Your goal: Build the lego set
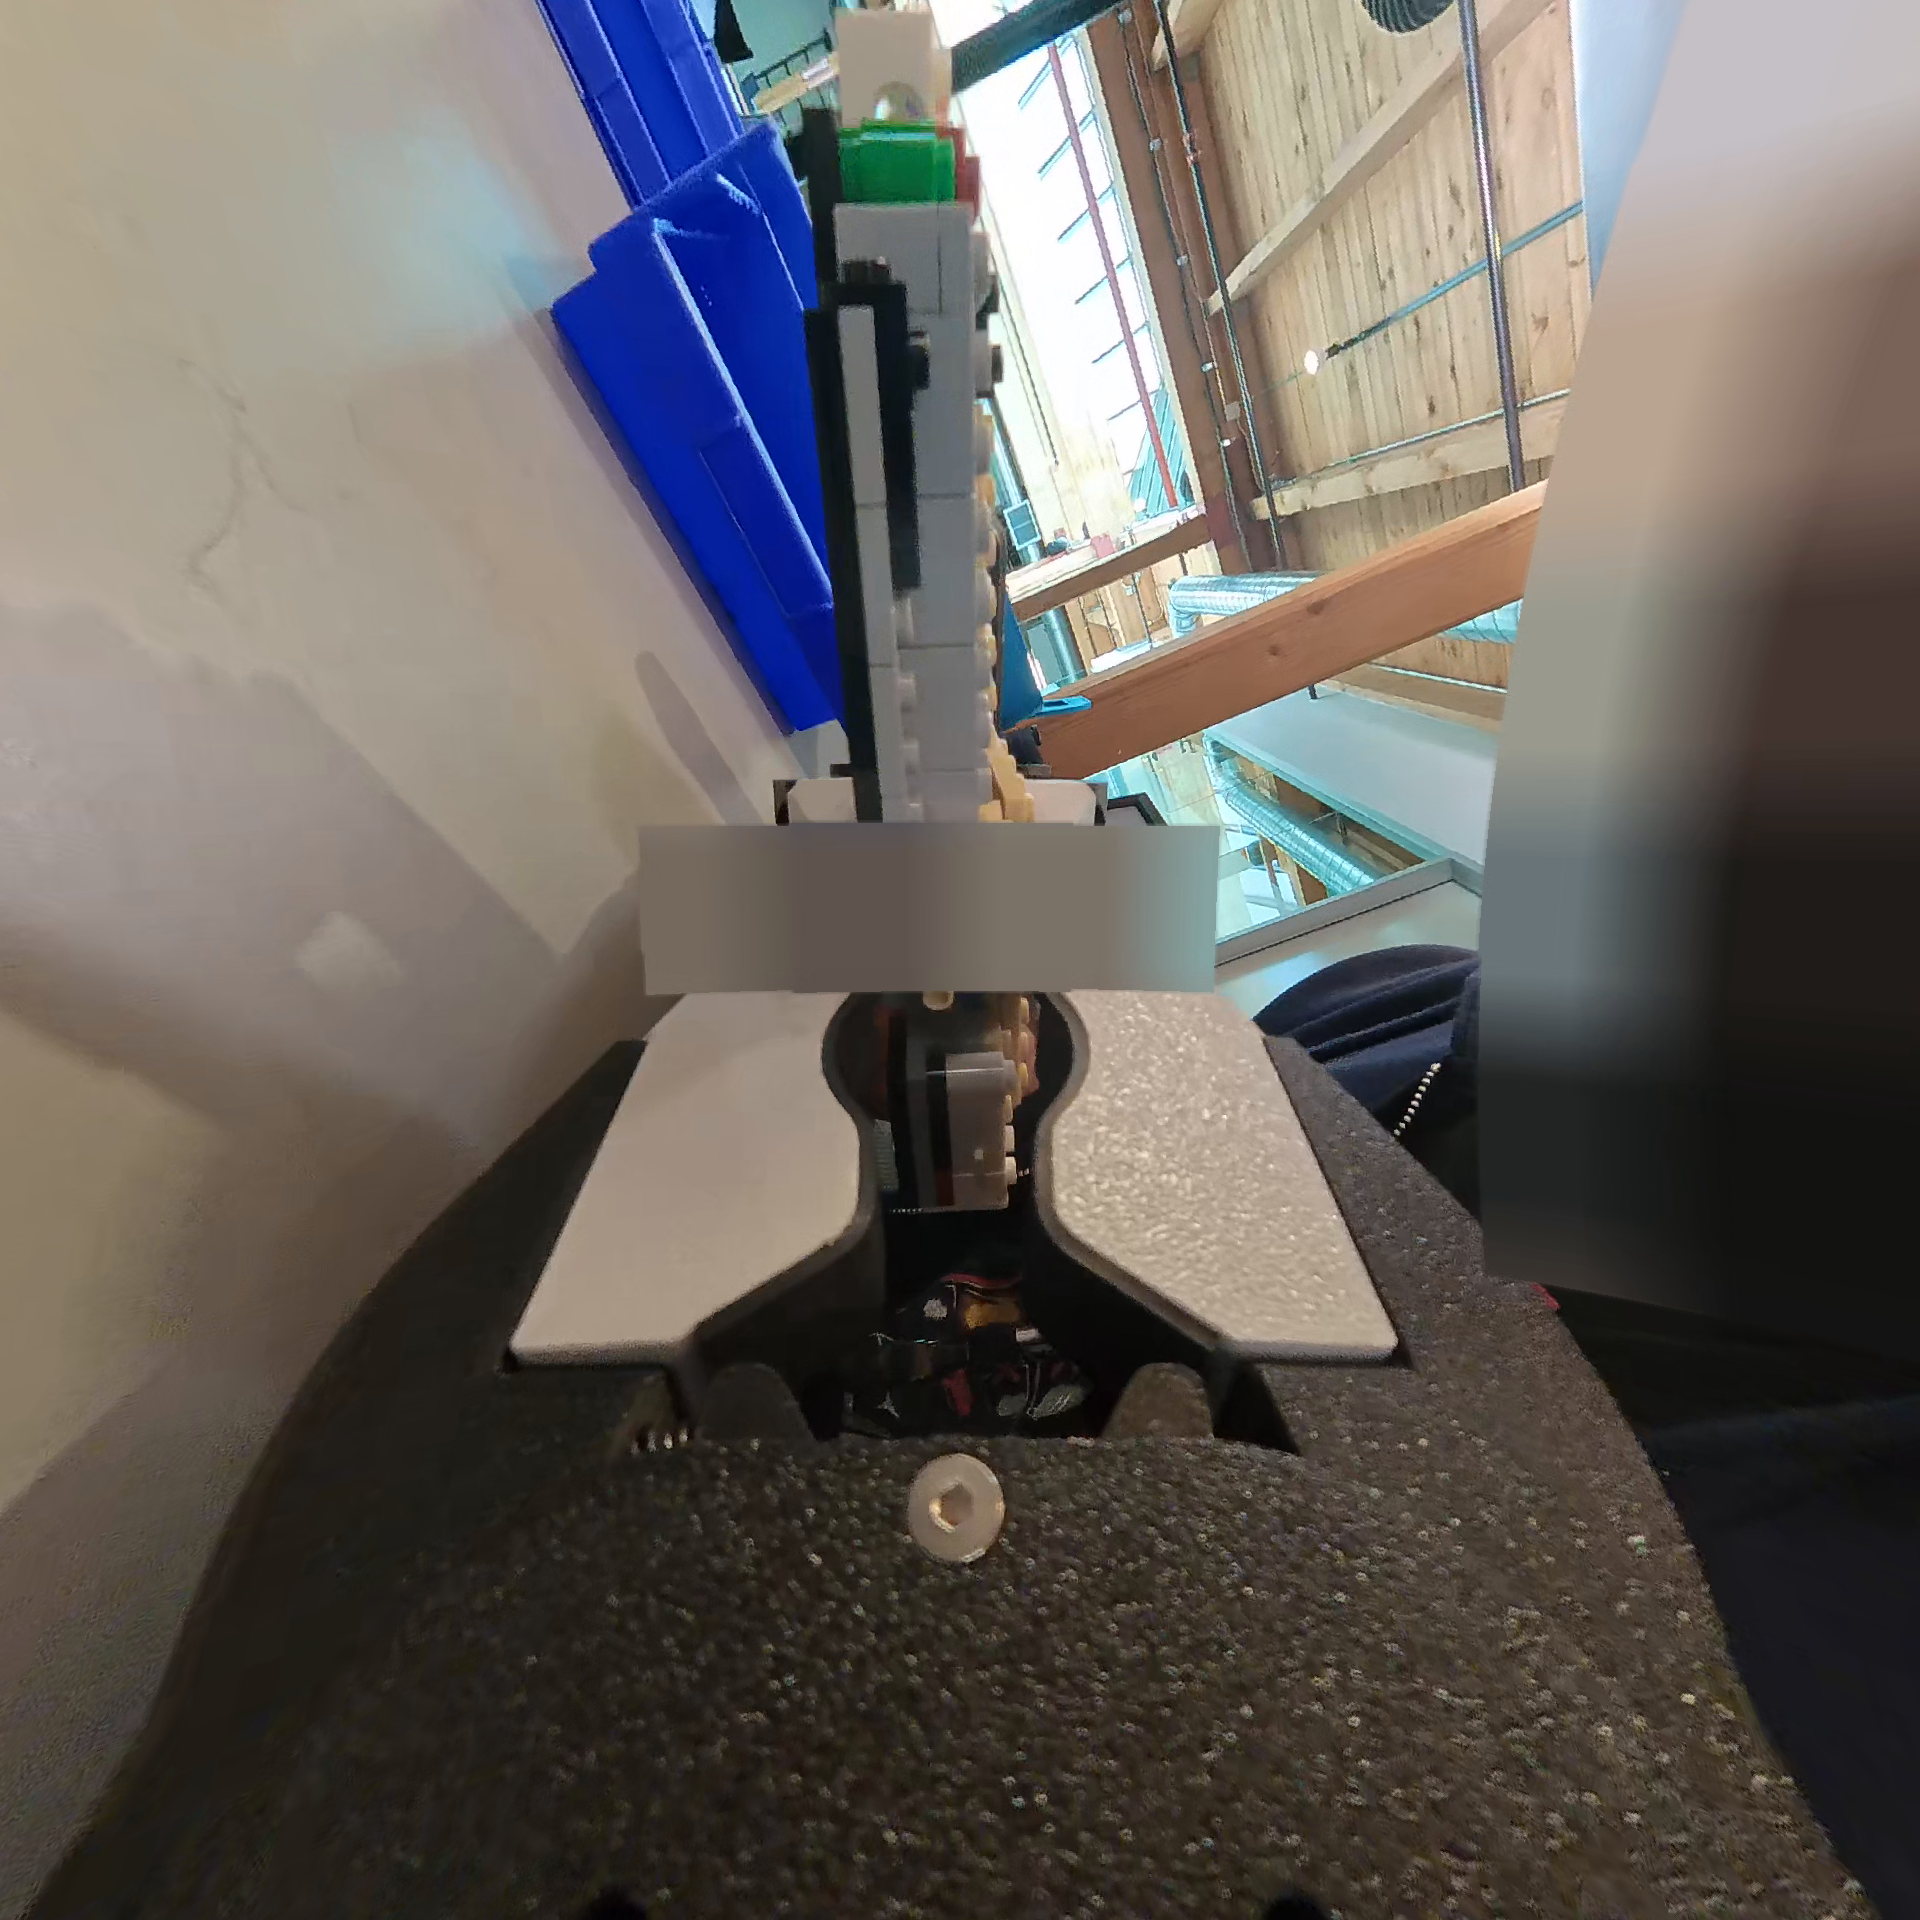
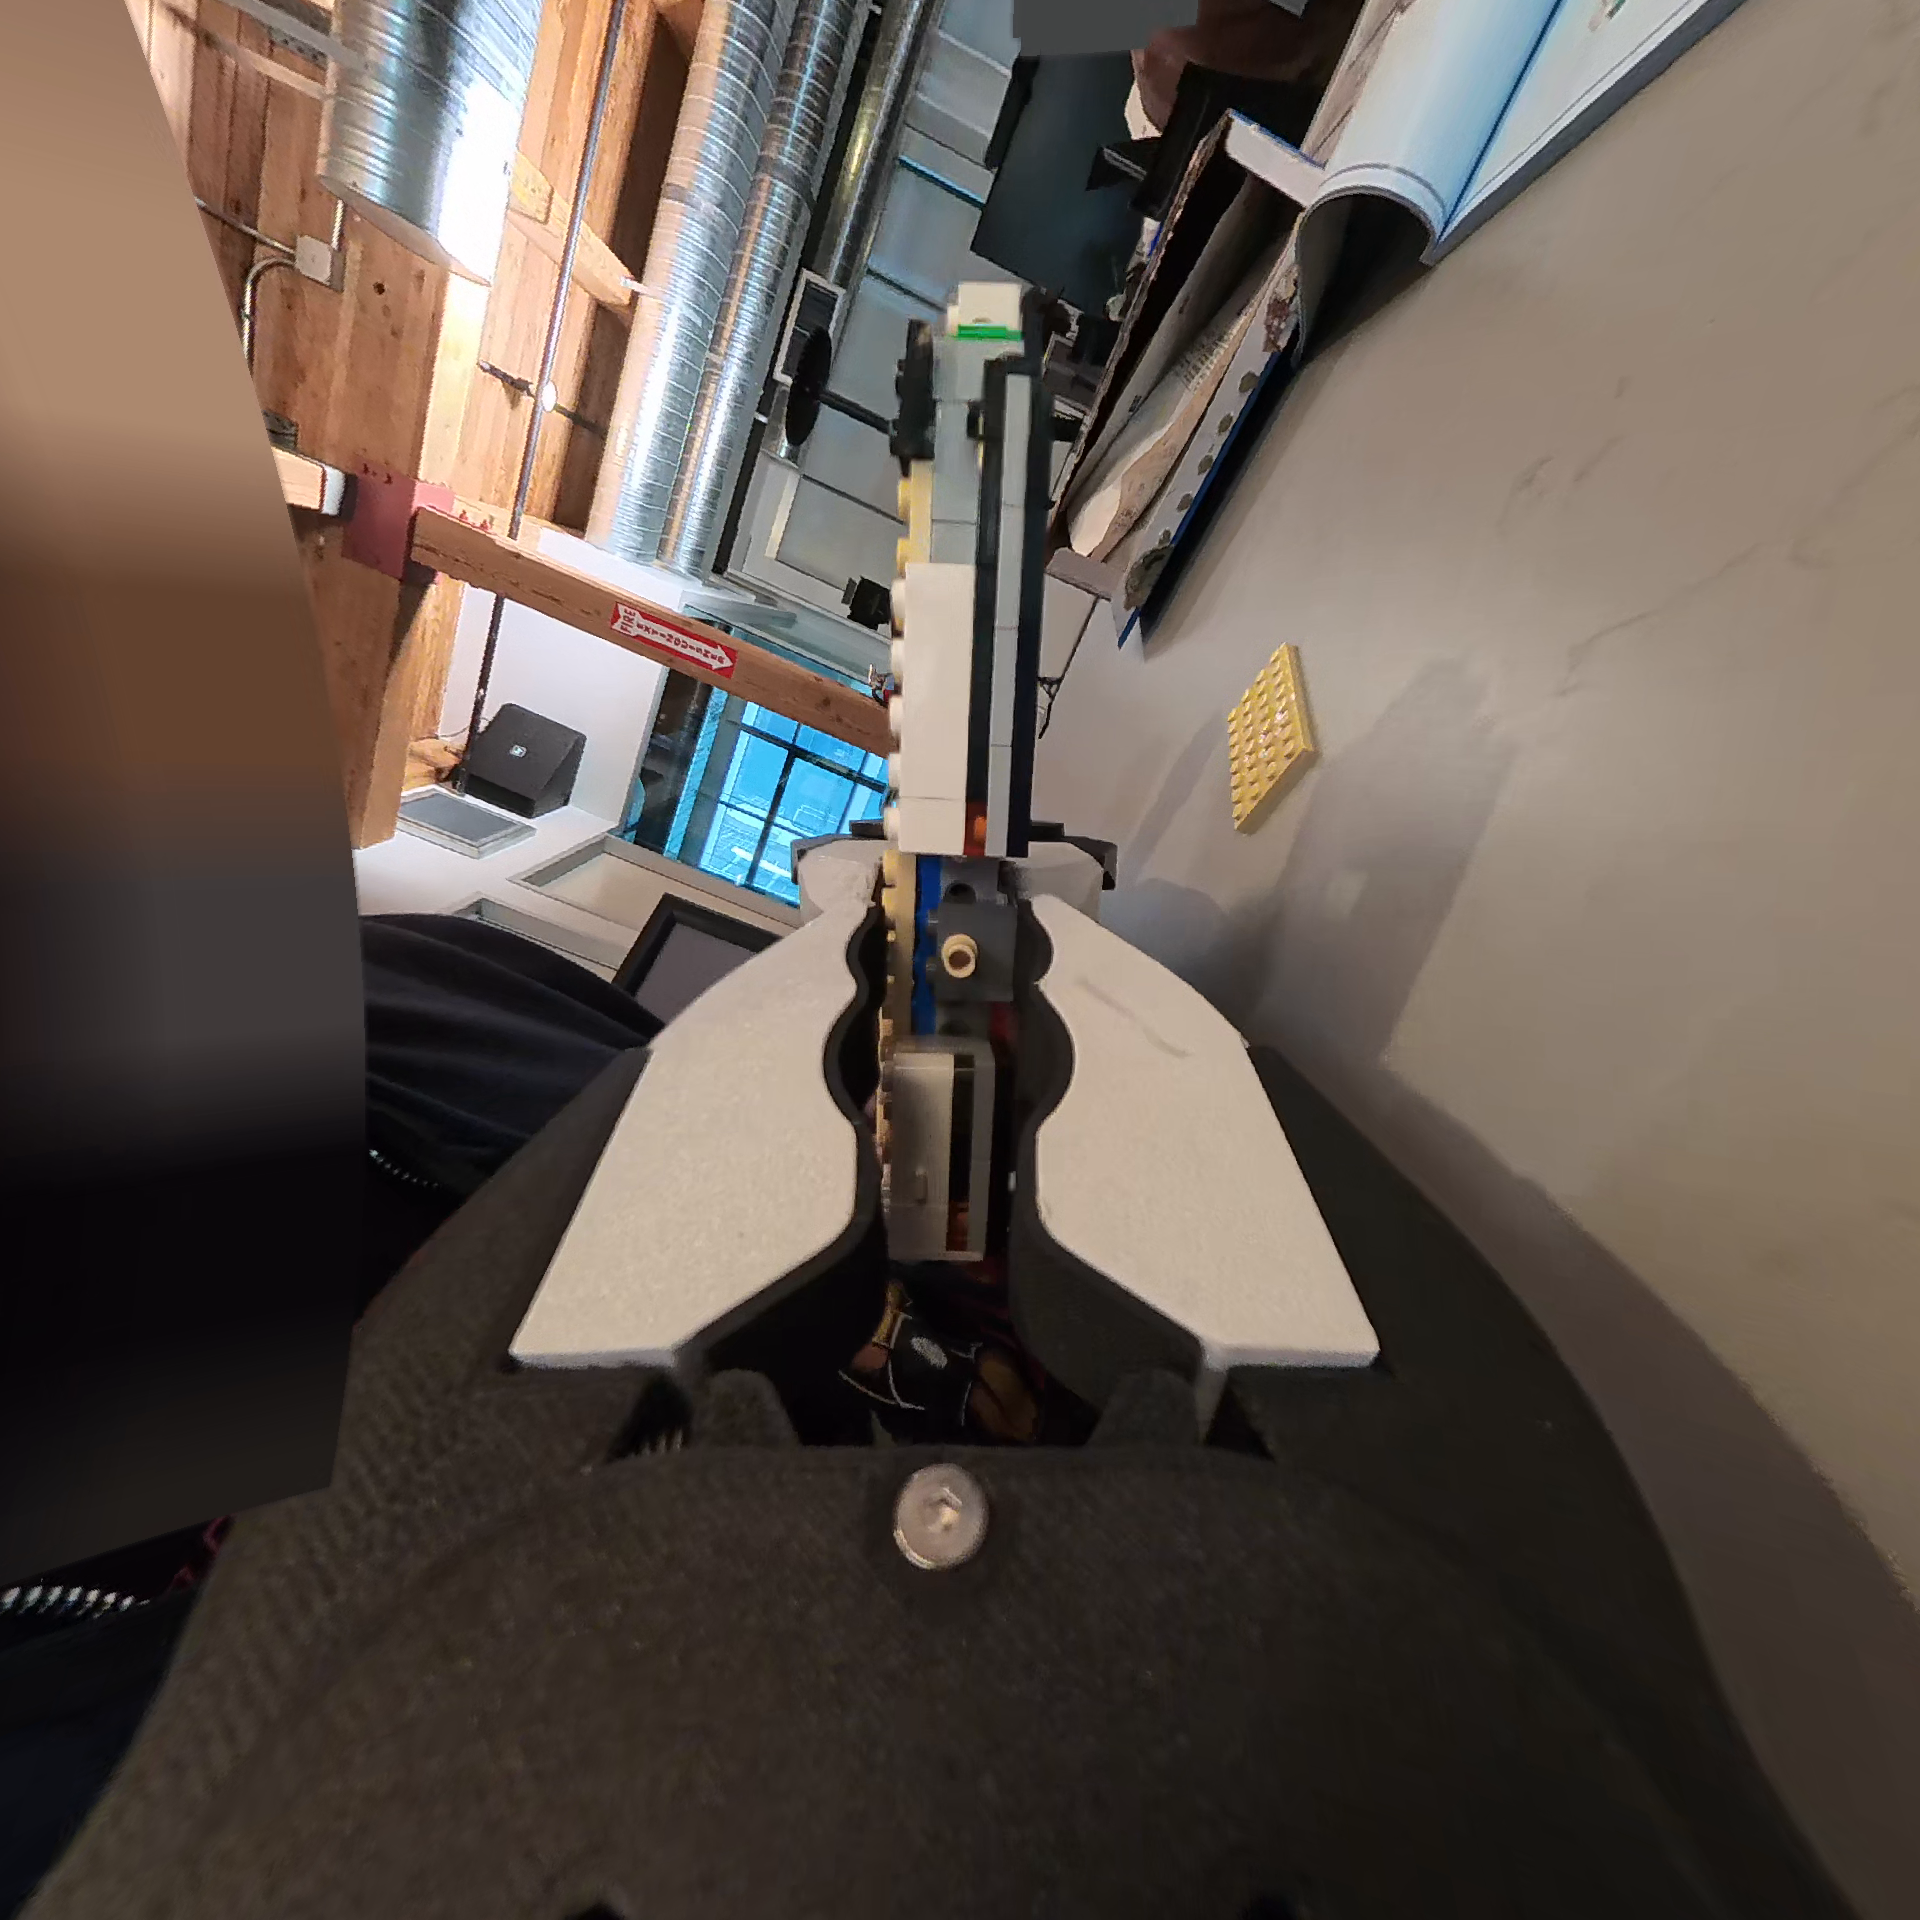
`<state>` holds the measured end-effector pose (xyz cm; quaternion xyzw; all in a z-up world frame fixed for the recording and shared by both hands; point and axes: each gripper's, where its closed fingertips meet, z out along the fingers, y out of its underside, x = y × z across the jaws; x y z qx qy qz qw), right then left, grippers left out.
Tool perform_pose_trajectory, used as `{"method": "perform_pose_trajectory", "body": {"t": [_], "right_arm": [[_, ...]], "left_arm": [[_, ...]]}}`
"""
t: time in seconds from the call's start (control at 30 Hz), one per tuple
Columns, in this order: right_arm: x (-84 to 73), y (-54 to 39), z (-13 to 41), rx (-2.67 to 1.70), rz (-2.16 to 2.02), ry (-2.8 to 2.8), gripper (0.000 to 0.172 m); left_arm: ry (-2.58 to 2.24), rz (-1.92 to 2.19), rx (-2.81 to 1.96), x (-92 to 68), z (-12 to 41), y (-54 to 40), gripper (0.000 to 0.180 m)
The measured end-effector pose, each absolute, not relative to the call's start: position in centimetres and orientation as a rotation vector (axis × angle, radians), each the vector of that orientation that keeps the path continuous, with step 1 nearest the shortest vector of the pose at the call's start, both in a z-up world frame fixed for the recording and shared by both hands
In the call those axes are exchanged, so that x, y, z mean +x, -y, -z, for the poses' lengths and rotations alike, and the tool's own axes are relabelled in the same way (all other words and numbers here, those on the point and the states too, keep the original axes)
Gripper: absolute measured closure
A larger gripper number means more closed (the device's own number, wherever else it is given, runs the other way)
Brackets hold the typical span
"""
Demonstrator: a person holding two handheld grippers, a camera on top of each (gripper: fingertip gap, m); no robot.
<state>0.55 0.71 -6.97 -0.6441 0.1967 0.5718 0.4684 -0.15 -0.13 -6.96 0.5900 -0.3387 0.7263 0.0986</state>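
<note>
In the left wrist view, my left gripper (image 1: 940, 821) is shut on a long brick model (image 1: 925, 499) of grey, black and tan bricks, with a green and a white brick at its far end. A blur patch covers most of the fingertips, but the model runs between both fingers (image 1: 727, 1174). In the right wrist view, my right gripper (image 2: 951, 862) is shut on a like brick model (image 2: 945, 675) of white, grey, black, blue and tan bricks. Its pads press on both sides of the model. Both models are held up off the table.
Blue bins (image 1: 696, 416) stand on the pale table (image 1: 260, 520) to the left. A yellow studded plate (image 2: 1270, 738) lies on the grey table (image 2: 1610, 727), with an open booklet (image 2: 1455, 156) and boxes beyond. A person's dark sleeve (image 2: 468, 1029) is close by. The tips of both grippers are at nearly the same place.
</note>
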Motion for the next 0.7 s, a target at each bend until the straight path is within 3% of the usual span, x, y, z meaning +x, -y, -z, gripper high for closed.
{"method": "perform_pose_trajectory", "body": {"t": [0.2, 0.4, 0.7], "right_arm": [[0.8, -0.8, 7.3, -1.568, -1.408, -0.532, 0.148], [0.6, -0.8, 7.2, -1.574, -1.4, -0.534, 0.148], [0.7, -0.9, 7.3, -1.584, -1.391, -0.561, 0.146]], "left_arm": [[0.892, -2.157, 1.812, 0.1, 7.4, -1.1, 0.147], [0.821, -2.189, 1.8, 0.4, 6.9, -1.3, 0.157], [0.764, -2.18, 1.806, 0.4, 7.0, -1.3, 0.158]]}}
